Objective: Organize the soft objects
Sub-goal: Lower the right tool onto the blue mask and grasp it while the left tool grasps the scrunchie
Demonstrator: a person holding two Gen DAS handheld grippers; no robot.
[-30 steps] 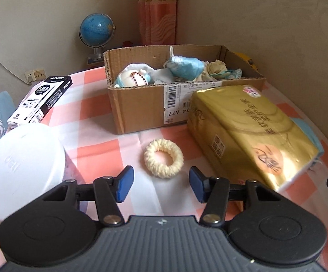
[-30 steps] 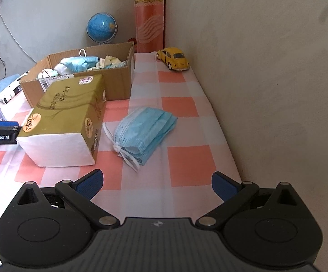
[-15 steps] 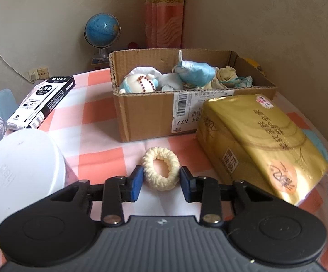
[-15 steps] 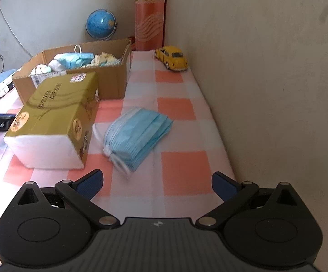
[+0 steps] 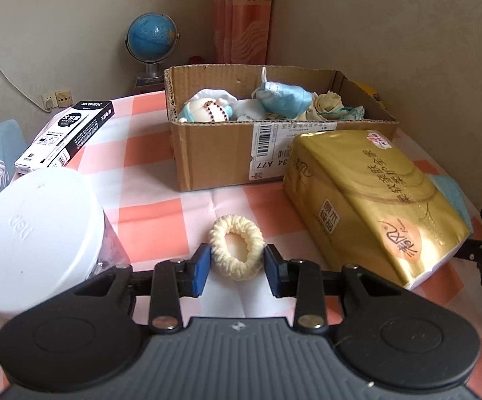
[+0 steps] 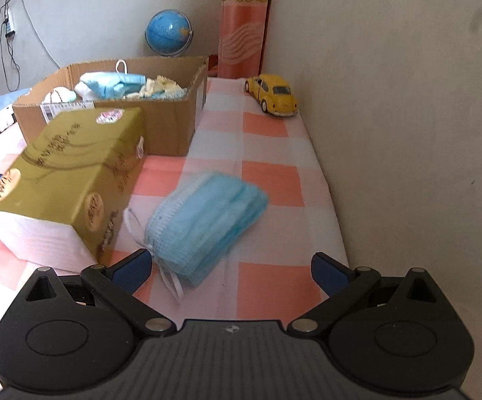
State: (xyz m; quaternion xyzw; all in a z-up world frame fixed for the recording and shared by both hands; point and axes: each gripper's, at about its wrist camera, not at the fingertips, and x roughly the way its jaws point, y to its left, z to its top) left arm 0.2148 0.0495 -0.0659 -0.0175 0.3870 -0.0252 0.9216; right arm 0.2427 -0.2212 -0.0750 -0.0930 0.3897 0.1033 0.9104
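Note:
A cream scrunchie (image 5: 236, 248) lies on the checked tablecloth. My left gripper (image 5: 237, 268) is shut on it, a blue pad touching each side. Behind it a cardboard box (image 5: 227, 153) holds face masks and other soft items (image 5: 280, 100). In the right wrist view a stack of blue face masks (image 6: 204, 226) lies on the cloth just ahead of my right gripper (image 6: 231, 266), which is open wide and empty. The box also shows in that view (image 6: 174, 123).
A gold tissue pack (image 5: 374, 200) lies right of the scrunchie and left of the masks (image 6: 64, 180). A white round tub (image 5: 31, 233) and a black-and-white carton (image 5: 64, 136) stand at the left. A yellow toy car (image 6: 272, 95) and a globe (image 6: 169, 31) are by the wall.
My left gripper moved forward and closed its fingers onto the scrunchie. My right gripper moved closer to the blue masks and stayed open.

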